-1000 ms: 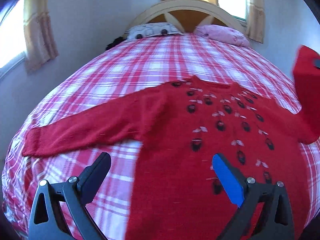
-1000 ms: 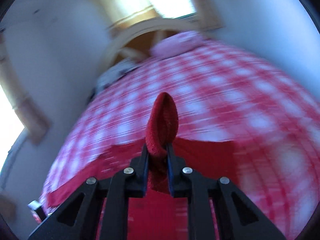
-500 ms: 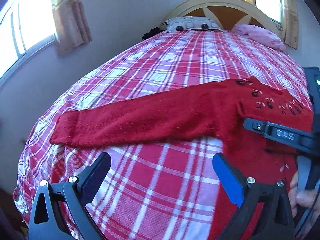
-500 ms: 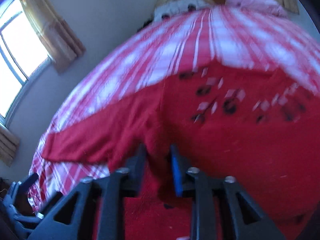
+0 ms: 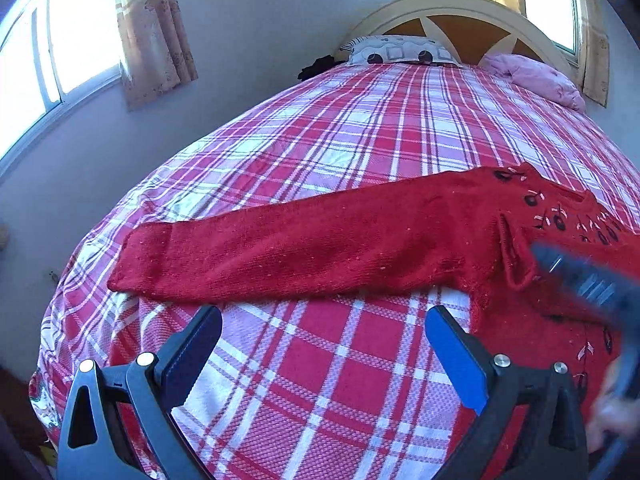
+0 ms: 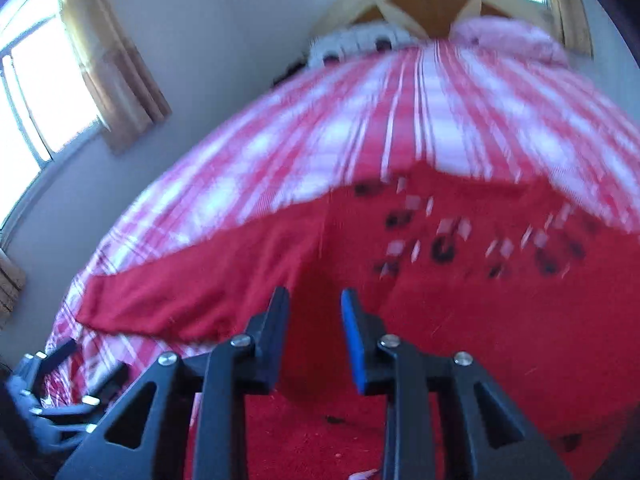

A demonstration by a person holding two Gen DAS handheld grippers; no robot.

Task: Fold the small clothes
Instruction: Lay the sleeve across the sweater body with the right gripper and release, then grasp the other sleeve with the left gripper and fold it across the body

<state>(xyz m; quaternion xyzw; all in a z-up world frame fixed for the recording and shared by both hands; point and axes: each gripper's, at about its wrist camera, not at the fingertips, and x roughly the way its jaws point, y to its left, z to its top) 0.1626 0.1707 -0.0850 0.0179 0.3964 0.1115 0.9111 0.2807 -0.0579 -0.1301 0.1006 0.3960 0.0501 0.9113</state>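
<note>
A small red knitted sweater with dark and white beads lies on the plaid bed. Its left sleeve stretches out flat to the left, with the cuff near the bed's left edge. The other sleeve lies folded over the body. My left gripper is open and empty, hovering over bare cover just below the sleeve. My right gripper is open over the sweater with nothing between its fingers; it shows blurred in the left wrist view.
Two pillows, a patterned one and a pink one, lie by the headboard. A wall with curtained windows runs along the bed's left side. The left gripper shows at the lower left of the right wrist view.
My right gripper carried the right sleeve across onto the sweater's body, then opened and let it go. My left gripper swung left, from over the body to below the left sleeve.
</note>
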